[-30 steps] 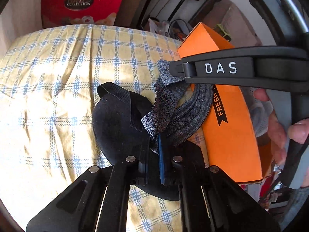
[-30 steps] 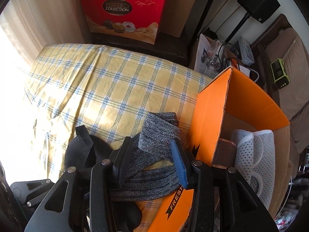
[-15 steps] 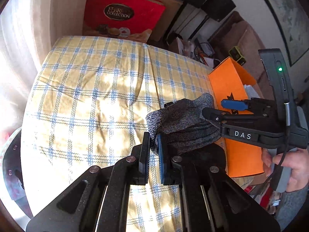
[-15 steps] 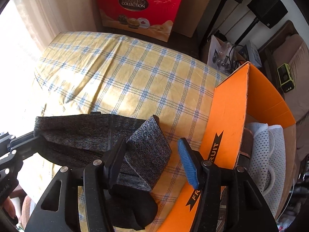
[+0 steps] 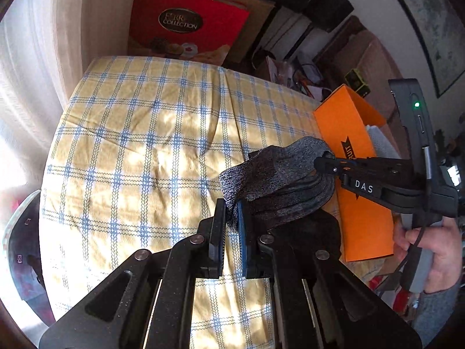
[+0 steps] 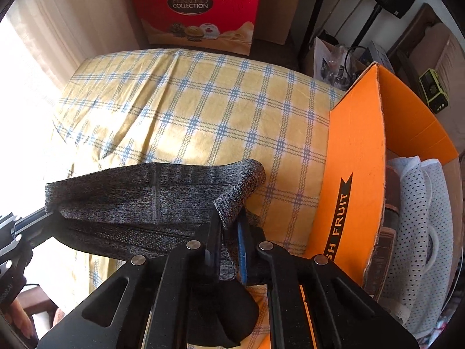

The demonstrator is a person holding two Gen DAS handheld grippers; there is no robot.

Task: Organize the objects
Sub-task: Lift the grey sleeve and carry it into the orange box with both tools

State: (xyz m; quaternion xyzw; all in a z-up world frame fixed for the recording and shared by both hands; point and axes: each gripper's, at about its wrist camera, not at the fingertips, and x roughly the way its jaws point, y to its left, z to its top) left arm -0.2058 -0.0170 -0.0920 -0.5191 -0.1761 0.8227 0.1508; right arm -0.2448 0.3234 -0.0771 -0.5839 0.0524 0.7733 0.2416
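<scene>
Grey knitted garment stretched between both tongs above the yellow-and-blue checked bed cover.

Left tongs, bottom centre of the left wrist view: clamped shut on one edge of the grey fabric. In the right wrist view, same tongs at the left edge, pinching the far end of the garment.

Right tongs, bottom centre of the right wrist view: closed on the other corner of the fabric, cloth pinched between black and blue pads. In the left wrist view, same tongs entering from the right, held by a hand at lower right.

Black fabric piece hanging under the grey one.

Orange cardboard box marked "FRUIT" at right of the frame, beside the garment; white mesh item lying inside.

Red chocolate box upright at top centre, beyond the bed.
</scene>
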